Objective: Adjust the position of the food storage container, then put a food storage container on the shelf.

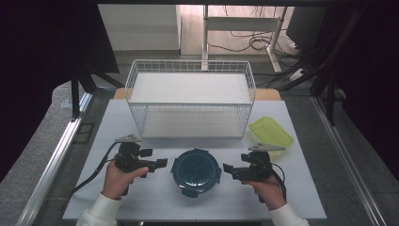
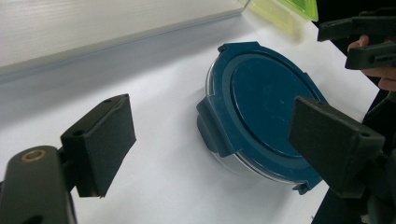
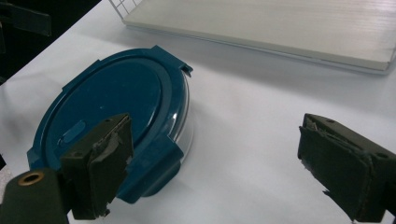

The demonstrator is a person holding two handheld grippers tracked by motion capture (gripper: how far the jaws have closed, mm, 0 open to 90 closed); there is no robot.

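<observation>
Container: round blue-lidded container [image 1: 196, 171] flat on the white desk [image 1: 155, 197], in front of the wire basket [image 1: 190, 96].
Left hand-held gripper [image 1: 161, 163]: jaws apart, empty, just beside the left latch tab [image 2: 212, 123].
Right hand-held gripper [image 1: 228, 168]: jaws spread, gripping nothing, beside the right tab [image 3: 156, 165].
Advice: approach level from both sides, seat pads squarely on opposite tabs, squeeze evenly.
Risk: likely sliding under one-sided pressure.

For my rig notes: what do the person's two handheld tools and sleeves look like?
Both tools, left tool and right tool, are black, each with two flat rectangular jaws and a grey three-cornered plate on top. A black cable trails from each. The pads on the right look frayed. The sleeves are white.
</observation>
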